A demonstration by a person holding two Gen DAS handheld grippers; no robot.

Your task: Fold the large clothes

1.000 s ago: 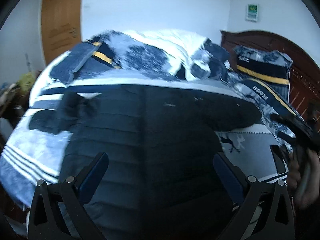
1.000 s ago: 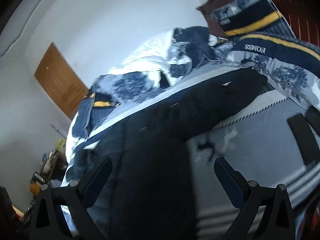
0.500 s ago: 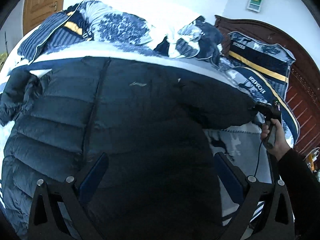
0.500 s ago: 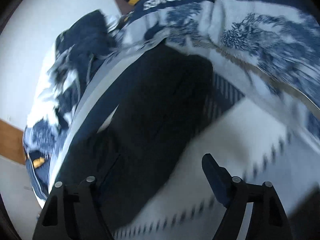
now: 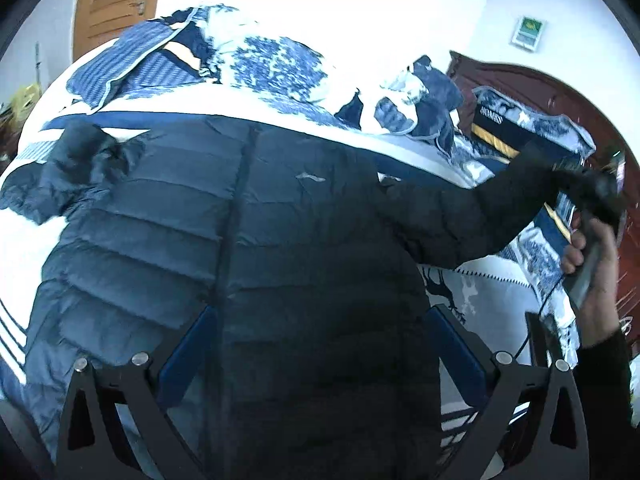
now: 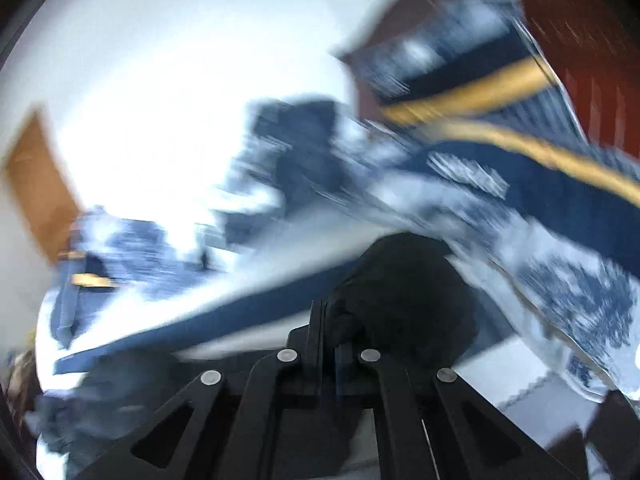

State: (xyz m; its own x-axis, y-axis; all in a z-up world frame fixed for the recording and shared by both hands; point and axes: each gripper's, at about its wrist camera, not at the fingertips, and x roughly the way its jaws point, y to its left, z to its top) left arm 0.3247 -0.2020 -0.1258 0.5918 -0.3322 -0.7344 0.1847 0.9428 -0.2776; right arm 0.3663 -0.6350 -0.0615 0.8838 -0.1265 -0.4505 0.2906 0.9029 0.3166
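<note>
- The right gripper (image 6: 344,344) is pinching the cuff of the jacket's sleeve (image 5: 500,208); its jaws have just been closing and are now pressed together on the dark fabric, which is bunching up just past the tips.
- The right hand (image 5: 592,256) is gripping the tool's handle near the bed's headboard end, holding the sleeve stretched out from the jacket's body and off the bedding; a dark cuff is covering the wrist.
- The left gripper (image 5: 320,344) is hanging tilted downward over the jacket's lower half, its 2 blue-padded jaws spread wide with nothing clamped between them.
- The dark puffer jacket (image 5: 248,240) is lying front-up across the middle of the bed (image 5: 24,248), zipper closed, its other sleeve crumpled toward the bed's far-left edge.
- A blue-and-white quilt (image 5: 272,64) is heaped along the bed's far edge, and pillows (image 5: 508,128) are leaning against the reddish wooden headboard (image 5: 560,92).
- A wooden door (image 5: 116,0) is standing in the white wall beyond.
</note>
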